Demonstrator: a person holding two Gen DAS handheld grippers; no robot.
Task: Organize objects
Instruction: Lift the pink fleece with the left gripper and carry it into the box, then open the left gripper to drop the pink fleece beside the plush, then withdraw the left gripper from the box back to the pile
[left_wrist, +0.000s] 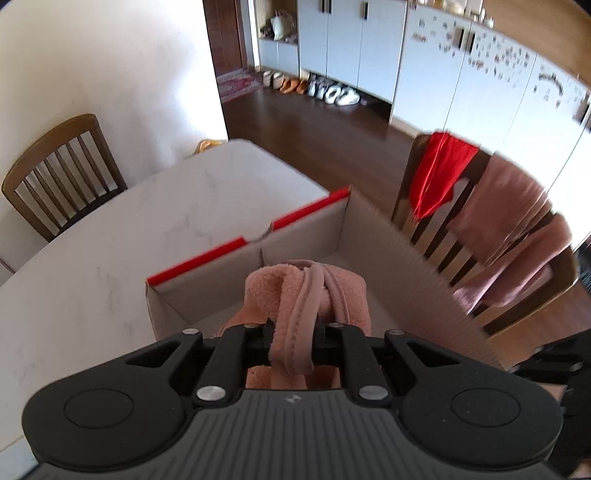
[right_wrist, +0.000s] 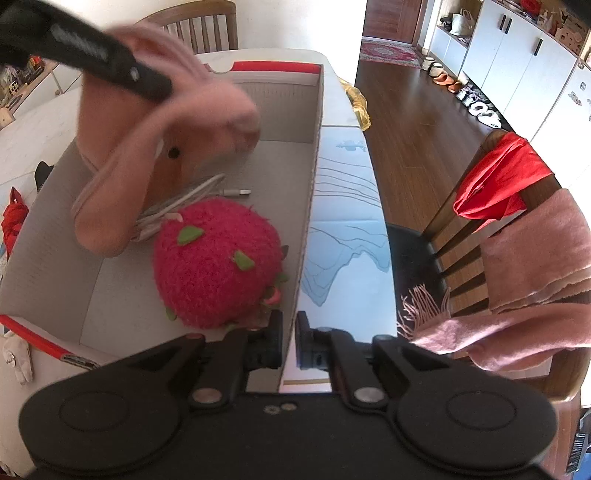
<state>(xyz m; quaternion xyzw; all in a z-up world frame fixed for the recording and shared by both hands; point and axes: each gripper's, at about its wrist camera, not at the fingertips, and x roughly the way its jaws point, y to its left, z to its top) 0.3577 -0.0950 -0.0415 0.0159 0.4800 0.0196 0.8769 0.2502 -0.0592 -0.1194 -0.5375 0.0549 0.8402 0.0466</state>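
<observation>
My left gripper (left_wrist: 293, 334) is shut on a pink plush toy (left_wrist: 306, 295) and holds it above the open cardboard box (left_wrist: 369, 229). In the right wrist view the same pink toy (right_wrist: 166, 129) hangs over the box (right_wrist: 314, 147), with the left gripper's black finger across it. Inside the box lie a red fuzzy strawberry plush (right_wrist: 218, 262) and a coiled white cable (right_wrist: 192, 199). My right gripper (right_wrist: 290, 341) is shut on the box's right wall, one finger on each side of it.
The box stands on a white marble table (left_wrist: 110, 240). A blue printed sheet (right_wrist: 343, 240) lies right of the box. A wooden chair (right_wrist: 517, 266) with red and pink cloths stands to the right. Another chair (left_wrist: 59, 166) stands behind the table. Small red items (right_wrist: 14, 221) lie left.
</observation>
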